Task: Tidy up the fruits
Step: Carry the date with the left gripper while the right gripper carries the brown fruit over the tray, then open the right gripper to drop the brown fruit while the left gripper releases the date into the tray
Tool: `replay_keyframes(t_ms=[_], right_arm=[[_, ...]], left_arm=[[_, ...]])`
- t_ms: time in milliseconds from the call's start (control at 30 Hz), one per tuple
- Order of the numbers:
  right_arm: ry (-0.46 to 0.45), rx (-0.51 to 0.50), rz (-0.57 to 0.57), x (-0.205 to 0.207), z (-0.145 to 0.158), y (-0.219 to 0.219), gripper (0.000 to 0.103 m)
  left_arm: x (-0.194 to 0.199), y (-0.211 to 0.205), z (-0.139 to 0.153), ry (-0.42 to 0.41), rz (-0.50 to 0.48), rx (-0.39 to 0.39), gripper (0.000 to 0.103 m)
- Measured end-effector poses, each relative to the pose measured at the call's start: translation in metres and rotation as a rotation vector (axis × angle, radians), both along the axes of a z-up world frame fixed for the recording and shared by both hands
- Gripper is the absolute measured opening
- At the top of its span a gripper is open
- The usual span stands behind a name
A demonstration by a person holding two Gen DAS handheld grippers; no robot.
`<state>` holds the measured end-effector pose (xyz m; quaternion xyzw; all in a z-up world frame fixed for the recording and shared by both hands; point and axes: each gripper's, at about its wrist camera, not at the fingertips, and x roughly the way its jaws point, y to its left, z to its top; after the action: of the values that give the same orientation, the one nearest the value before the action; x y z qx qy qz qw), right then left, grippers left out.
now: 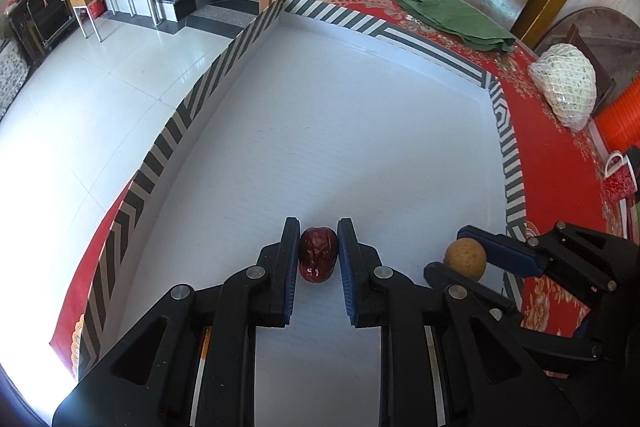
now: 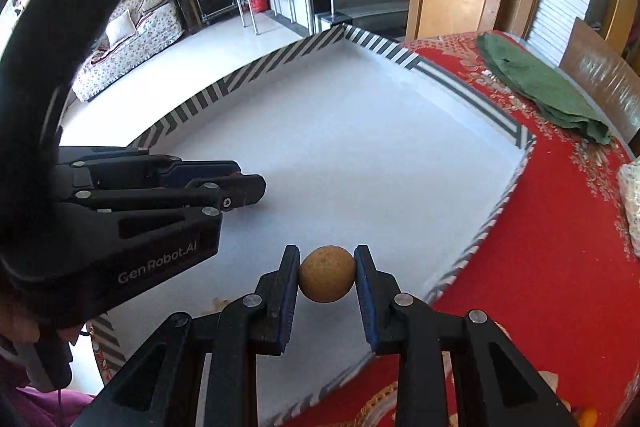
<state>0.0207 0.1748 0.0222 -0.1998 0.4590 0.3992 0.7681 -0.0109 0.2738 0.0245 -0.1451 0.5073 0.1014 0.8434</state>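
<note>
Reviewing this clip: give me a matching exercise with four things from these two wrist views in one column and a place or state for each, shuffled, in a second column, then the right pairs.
Things
1. red date
2. round tan fruit
3. green cloth
4. striped-rim tray

Place or state
A. lies folded on the red tablecloth, beyond the tray
B. held between the fingers of the left gripper
C. white floor with no fruit lying loose on it
D. held between the fingers of the right gripper

Pairs: 1-B, 2-D, 3-A, 4-C

Both grippers [image 1: 319, 227] [image 2: 327, 251] clamped (tilted downward)
</note>
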Motion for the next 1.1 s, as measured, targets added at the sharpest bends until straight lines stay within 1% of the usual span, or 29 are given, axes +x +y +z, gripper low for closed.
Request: replay_keyframes(t_ms=[200,267,367,400,433,600,800,933,1100], right_arm=[[0.015,-0.003,-0.002,0.003,-0.005,0.002,0.027],[0.02,-0.005,-0.001,0.006,-0.006,0.004,0.027],[0.043,0.013,0.0,0.005,-0.006,0.003,0.027],[0.044,0.023,0.002,0.005,-0.004,0.002,0.027],[0.041,0.031,0.003,0.004,-0.002,0.0,0.027],[0.02,0.047,0.001,-0.005,0.008,-0.009,0.028],[0.003,0.089,-0.023,-0.019,0.022,-0.034,0.029],[-0.017,0.098,-0.055,-0.031,0.031,-0.06,0.029],[-0.036,0.113,-0.109,-0.046,0.038,-0.101,0.03]], left_arm=[[0.001,-0.001,-0.001,0.012,0.007,0.023,0.018],[0.002,-0.002,-0.001,0.014,0.008,0.021,0.023],[0.001,-0.001,0.0,0.014,0.009,0.007,0.04],[0.0,-0.001,0.0,0.012,0.01,-0.005,0.047],[0.0,0.0,0.001,0.009,0.009,-0.015,0.05],[-0.005,-0.004,0.01,-0.009,0.016,0.012,0.05],[-0.017,-0.014,0.029,-0.057,0.005,0.035,0.05],[-0.025,-0.025,0.039,-0.079,-0.012,0.039,0.05],[-0.031,-0.049,0.044,-0.082,-0.054,0.029,0.05]])
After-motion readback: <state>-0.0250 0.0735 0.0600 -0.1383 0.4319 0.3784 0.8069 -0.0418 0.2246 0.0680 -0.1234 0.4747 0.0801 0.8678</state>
